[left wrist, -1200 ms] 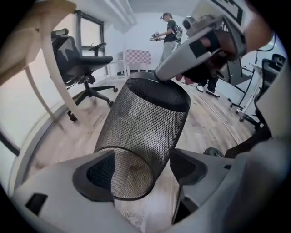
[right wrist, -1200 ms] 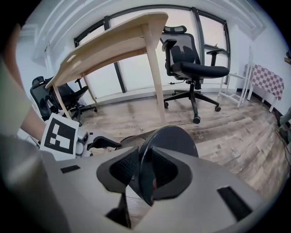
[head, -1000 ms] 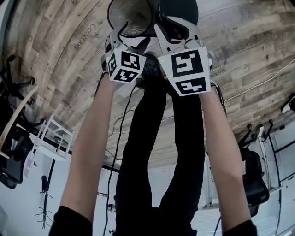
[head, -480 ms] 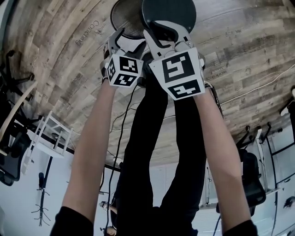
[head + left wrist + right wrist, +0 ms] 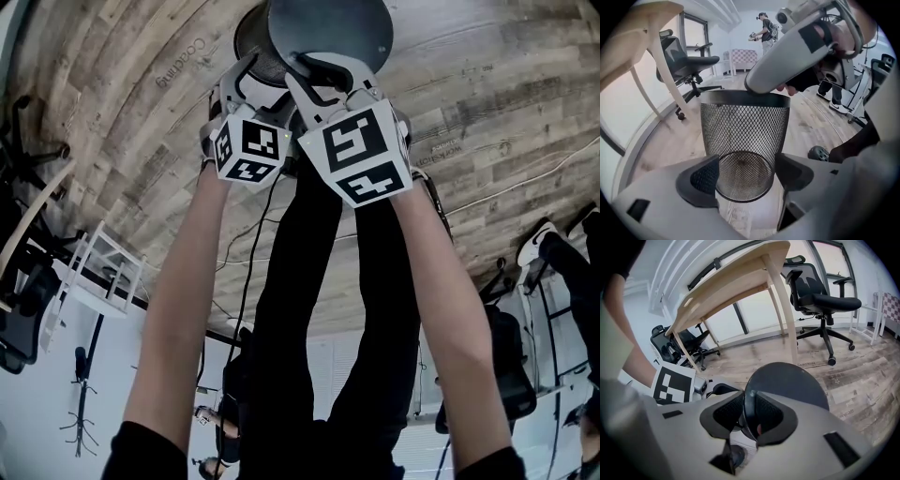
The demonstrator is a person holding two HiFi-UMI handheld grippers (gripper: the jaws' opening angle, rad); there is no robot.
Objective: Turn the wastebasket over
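The black mesh wastebasket (image 5: 328, 28) hangs tipped over the wooden floor at the top of the head view. My right gripper (image 5: 323, 70) is shut on its rim; in the right gripper view the pads (image 5: 766, 411) clamp the thin edge of the wastebasket (image 5: 787, 380). In the left gripper view the wastebasket (image 5: 745, 136) points its narrow round bottom at my left gripper (image 5: 746, 176). Its jaws stand wide on either side of that bottom, with a slim gap at the right pad. The right gripper (image 5: 761, 89) shows there on the far rim. My left gripper (image 5: 251, 75) is just left of the right one.
A light wooden desk (image 5: 736, 282) and a black office chair (image 5: 820, 296) stand behind the basket. Another chair (image 5: 689, 56) and a distant person (image 5: 766, 30) show in the left gripper view. A white rack (image 5: 103, 272), a cable (image 5: 239, 281) and someone's shoe (image 5: 534, 244) are on the floor.
The right gripper has swung left with the rim, so the basket's dark side now covers most of the mesh opening. The left gripper has edged slightly up and right.
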